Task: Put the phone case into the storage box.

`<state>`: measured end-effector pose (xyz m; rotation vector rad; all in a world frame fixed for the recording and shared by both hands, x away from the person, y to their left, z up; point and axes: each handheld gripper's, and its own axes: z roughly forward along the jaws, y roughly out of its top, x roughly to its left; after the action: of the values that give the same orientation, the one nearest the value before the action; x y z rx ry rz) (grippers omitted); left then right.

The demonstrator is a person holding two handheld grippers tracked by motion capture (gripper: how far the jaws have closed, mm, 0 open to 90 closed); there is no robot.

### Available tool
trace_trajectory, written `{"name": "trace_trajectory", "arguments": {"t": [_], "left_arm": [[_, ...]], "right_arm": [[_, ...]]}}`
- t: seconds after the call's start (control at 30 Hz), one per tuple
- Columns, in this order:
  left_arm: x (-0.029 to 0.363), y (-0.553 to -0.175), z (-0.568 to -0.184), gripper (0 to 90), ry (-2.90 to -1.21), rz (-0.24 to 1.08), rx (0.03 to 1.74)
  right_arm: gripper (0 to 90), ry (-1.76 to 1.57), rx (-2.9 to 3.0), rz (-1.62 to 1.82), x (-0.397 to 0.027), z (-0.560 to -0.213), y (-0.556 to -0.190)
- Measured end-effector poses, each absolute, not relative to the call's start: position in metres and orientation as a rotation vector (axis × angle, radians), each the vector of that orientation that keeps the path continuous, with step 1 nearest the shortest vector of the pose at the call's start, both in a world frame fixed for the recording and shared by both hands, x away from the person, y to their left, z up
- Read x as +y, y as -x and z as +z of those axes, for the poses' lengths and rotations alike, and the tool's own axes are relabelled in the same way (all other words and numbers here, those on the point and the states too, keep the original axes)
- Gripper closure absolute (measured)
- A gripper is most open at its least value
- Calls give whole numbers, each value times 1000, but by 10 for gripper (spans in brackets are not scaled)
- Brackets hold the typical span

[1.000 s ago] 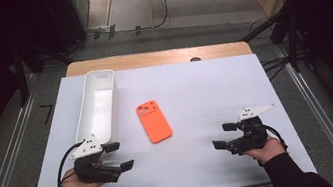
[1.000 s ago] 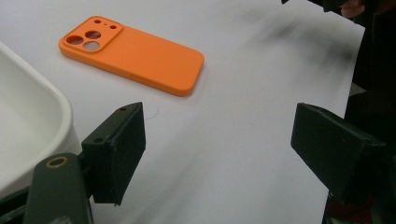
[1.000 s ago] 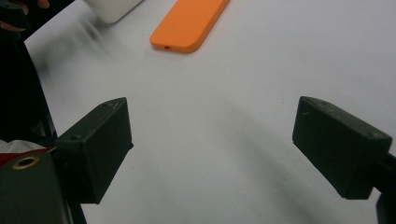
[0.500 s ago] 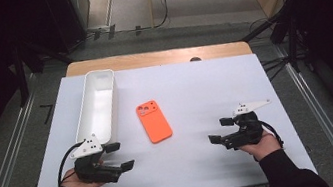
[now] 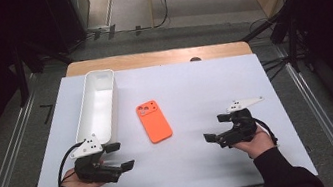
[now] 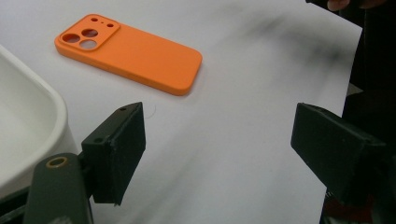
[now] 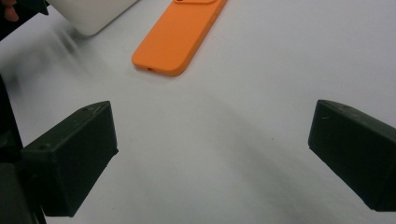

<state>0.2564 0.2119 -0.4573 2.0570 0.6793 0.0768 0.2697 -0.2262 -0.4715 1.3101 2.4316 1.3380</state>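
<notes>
Left gripper (image 5: 120, 156) and right gripper (image 5: 216, 127) sit near the table's (image 5: 208, 178) front edge, jaws apart, holding nothing. Between and beyond them, orange phone (image 5: 153, 121) lies flat, camera end away, long axis running front-to-back. Long white tray (image 5: 97, 104) just left, roughly parallel.

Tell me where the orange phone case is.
High view: the orange phone case lies flat mid-table, just right of the white tray, between and ahead of both claws.
</notes>
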Motion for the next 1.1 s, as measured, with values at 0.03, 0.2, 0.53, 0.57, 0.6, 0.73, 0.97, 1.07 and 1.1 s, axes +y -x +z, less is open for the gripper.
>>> {"name": "trace_trajectory", "arguments": {"t": [0.03,0.2,0.53,0.57,0.6,0.73,0.97,1.07,1.1], "left_arm": [[212,-256,-457,179,-2057,77,679],[212,-256,-457,179,-2057,76,679],[212,-257,-457,179,-2060,74,681],[212,-257,-457,179,-2059,73,680],[212,-257,-457,179,-2059,73,682],[212,-257,-458,179,-2058,72,682],[211,-257,-458,179,-2061,68,682],[212,-257,-458,179,-2062,66,680],[212,-257,-458,179,-2062,68,679]], "right_arm": [[3,-1302,2434,1328,-225,-471,-271],[4,-1291,2431,1321,-217,-470,-275],[4,-1297,2432,1308,-207,-469,-284],[4,-1299,2433,1308,-206,-469,-285],[4,-1296,2434,1308,-205,-469,-285],[4,-1285,2439,1319,-202,-468,-289],[4,-1287,2434,1325,-196,-468,-294],[4,-1287,2439,1321,-192,-468,-297],[4,-1286,2439,1320,-191,-468,-298]]}}
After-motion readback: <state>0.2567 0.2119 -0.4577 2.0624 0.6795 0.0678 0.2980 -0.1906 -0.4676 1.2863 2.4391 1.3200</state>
